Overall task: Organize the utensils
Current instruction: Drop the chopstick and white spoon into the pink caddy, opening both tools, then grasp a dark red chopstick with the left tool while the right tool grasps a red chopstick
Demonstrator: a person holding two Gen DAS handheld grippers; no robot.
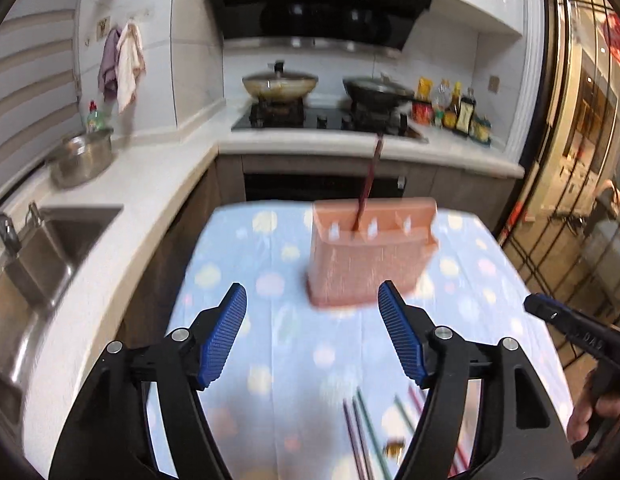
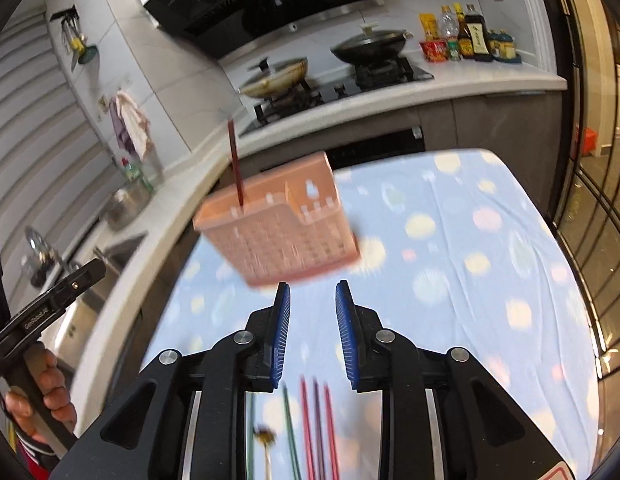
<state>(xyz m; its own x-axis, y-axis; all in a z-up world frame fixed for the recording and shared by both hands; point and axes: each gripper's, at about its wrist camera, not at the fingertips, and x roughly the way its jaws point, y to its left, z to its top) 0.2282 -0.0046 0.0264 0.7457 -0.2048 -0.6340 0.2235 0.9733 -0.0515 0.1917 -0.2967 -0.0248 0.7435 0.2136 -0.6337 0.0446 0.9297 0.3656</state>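
Note:
A pink slotted utensil holder (image 1: 368,256) (image 2: 280,232) stands on the table with the blue spotted cloth (image 1: 270,340) (image 2: 470,280). One dark red chopstick (image 1: 370,178) (image 2: 235,162) stands upright in it. Several loose chopsticks (image 1: 360,436) (image 2: 316,428), red, purple and green, lie on the cloth near the front edge, below both grippers. My left gripper (image 1: 312,300) is open and empty, short of the holder. My right gripper (image 2: 312,296) is open, less wide, and empty, just in front of the holder. The views are blurred.
A white counter with a steel sink (image 1: 42,248) and a steel pot (image 1: 82,158) runs along the left. A stove with two woks (image 1: 280,84) and sauce bottles (image 2: 466,36) stands behind the table. Glass doors (image 1: 582,160) are on the right.

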